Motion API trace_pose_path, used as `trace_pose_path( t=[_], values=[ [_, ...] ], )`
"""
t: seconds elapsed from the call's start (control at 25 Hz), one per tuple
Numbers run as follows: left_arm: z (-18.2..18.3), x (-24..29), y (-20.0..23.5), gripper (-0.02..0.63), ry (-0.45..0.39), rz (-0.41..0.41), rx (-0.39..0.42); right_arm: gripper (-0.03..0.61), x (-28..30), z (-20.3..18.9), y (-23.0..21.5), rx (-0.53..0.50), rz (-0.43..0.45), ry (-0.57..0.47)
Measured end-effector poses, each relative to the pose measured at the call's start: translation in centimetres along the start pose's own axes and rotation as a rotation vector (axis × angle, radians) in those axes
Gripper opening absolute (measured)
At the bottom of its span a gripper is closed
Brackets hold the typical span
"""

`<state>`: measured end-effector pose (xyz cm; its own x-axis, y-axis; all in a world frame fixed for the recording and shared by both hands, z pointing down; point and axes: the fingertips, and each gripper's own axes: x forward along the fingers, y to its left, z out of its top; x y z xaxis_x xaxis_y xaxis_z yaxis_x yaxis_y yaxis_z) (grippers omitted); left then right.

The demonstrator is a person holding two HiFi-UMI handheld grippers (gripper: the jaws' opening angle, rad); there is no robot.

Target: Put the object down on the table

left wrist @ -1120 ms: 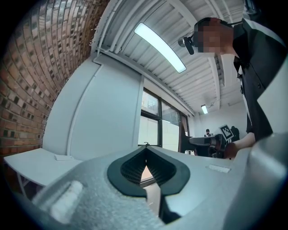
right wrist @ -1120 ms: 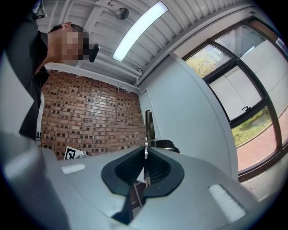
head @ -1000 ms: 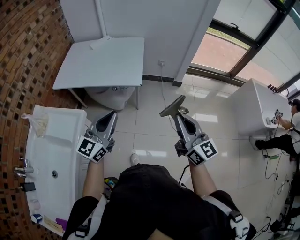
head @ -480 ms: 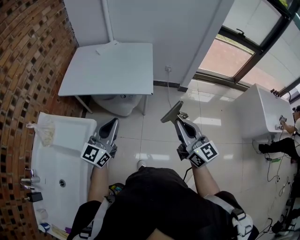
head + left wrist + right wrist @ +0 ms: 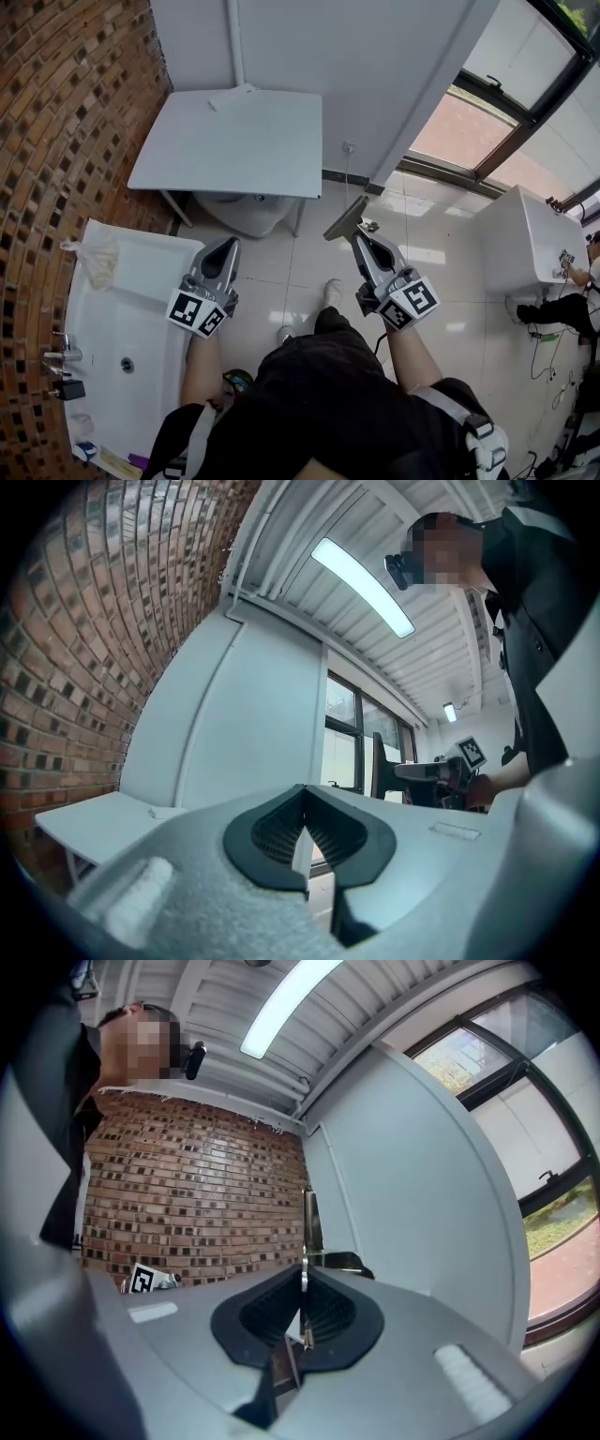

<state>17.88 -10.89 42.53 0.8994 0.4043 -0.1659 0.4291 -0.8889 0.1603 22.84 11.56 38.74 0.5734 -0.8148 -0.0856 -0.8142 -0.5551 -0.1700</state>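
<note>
Brick wall (image 5: 66,112) down the left. White washbasin (image 5: 141,319) hard against it, tap (image 5: 61,354) on the wall side, crumpled plastic bag (image 5: 98,258) at the far corner. Toilet bowl (image 5: 239,214) against the white wall ahead. Glossy floor tiles (image 5: 309,253) below. Window (image 5: 469,136) along the right, white unit (image 5: 516,244) beneath, a person (image 5: 567,305) beside it. Strip light (image 5: 361,588) overhead.

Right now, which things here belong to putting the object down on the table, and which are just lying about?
In the job:
- squeegee, gripped by the right gripper
- table, ahead by the wall

Lying about:
- left gripper, shut and empty
- sink
- plastic bag on the sink
- tap
</note>
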Motion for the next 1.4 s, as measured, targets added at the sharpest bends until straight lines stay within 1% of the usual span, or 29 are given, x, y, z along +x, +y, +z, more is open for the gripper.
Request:
trace_pose_path(
  t=[0.08,0.24,0.4,0.52,0.88,1.2,1.4],
  values=[
    [0.1,0.0,0.2,-0.003,0.003,0.01,0.011,0.005,0.7,0.1,-0.1,0.015,0.016,-0.005],
    [0.0,0.5,1.4,-0.003,0.008,0.044,0.02,0.005,2.0,-1.0,-1.7,0.009,0.026,0.015],
    [-0.3,2.1,2.6,-0.003,0.014,0.071,0.031,0.005,4.1,-1.5,-3.4,0.027,0.062,0.01],
    [-0.4,3.6,3.6,-0.003,0.032,0.081,0.058,0.005,5.8,-1.7,-4.8,0.033,0.079,0.004],
    [-0.3,9.9,6.2,-0.003,0.045,0.144,0.125,0.005,10.2,-1.1,-11.9,0.056,0.124,-0.001],
    [-0.6,12.4,9.8,-0.003,0.056,0.223,0.119,0.005,14.8,-2.2,-15.8,0.087,0.17,0.026],
    [-0.5,14.8,10.9,-0.003,0.056,0.245,0.132,0.005,16.7,-2.1,-18.1,0.101,0.192,0.025]
  ],
)
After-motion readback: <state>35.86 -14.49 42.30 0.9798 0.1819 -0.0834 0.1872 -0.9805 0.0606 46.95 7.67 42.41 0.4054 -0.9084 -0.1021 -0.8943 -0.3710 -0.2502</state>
